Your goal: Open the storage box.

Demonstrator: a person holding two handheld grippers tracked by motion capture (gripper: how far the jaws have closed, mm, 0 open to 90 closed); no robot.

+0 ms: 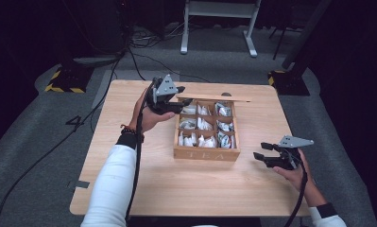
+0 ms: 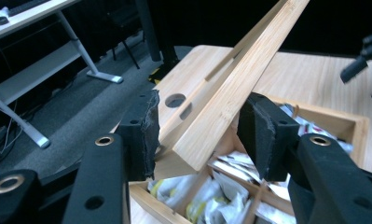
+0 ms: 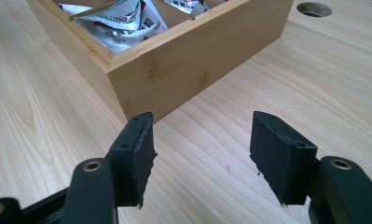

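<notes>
While the left gripper (image 1: 186, 102) has its fingers clamped on the lid (image 2: 230, 88), raised off the tea box (image 1: 206, 153) mid-worktop, opening is nearly done; right gripper (image 1: 264, 150) fingers apart, idle

High view looks down; both gripper views closely share the tea box (image 1: 206, 152).

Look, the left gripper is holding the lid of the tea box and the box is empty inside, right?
Not quite. The left gripper does hold the lid of the tea box, but the box is not empty: the high view shows white tea bags in its compartments.
</notes>
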